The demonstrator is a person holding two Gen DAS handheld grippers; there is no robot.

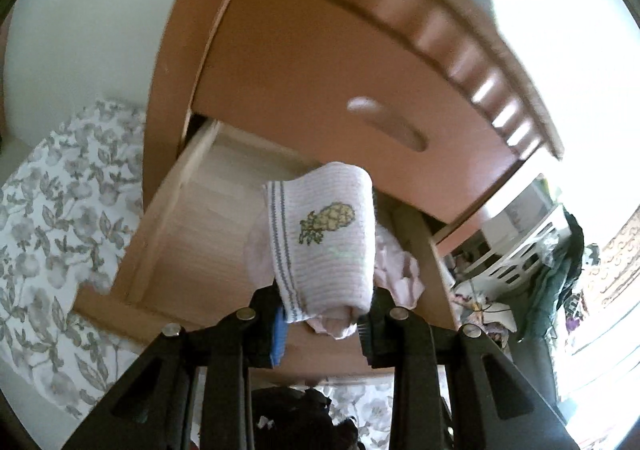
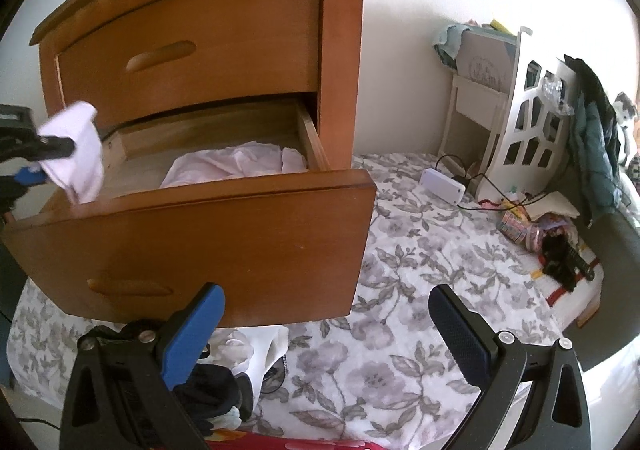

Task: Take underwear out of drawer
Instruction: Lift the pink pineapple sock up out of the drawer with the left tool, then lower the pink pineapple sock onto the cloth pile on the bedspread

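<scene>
Now: L gripper (image 1: 324,320) holds rolled white underwear (image 1: 326,246) w/ pineapple print, above the open drawer (image 1: 160,218).
Fingers narrow, clamped on its near end; pink cloth (image 2: 236,164) lies inside the drawer. R gripper (image 2: 326,324) wide apart, empty, near drawer front over floral bedsheet (image 2: 420,250).

One nightstand (image 2: 200,50), two drawers (image 2: 192,242), two tongs (image 2: 324,322), one rolled underwear (image 1: 324,238).

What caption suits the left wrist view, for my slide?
Left gripper lifts pineapple-print underwear above the open drawer.
</scene>
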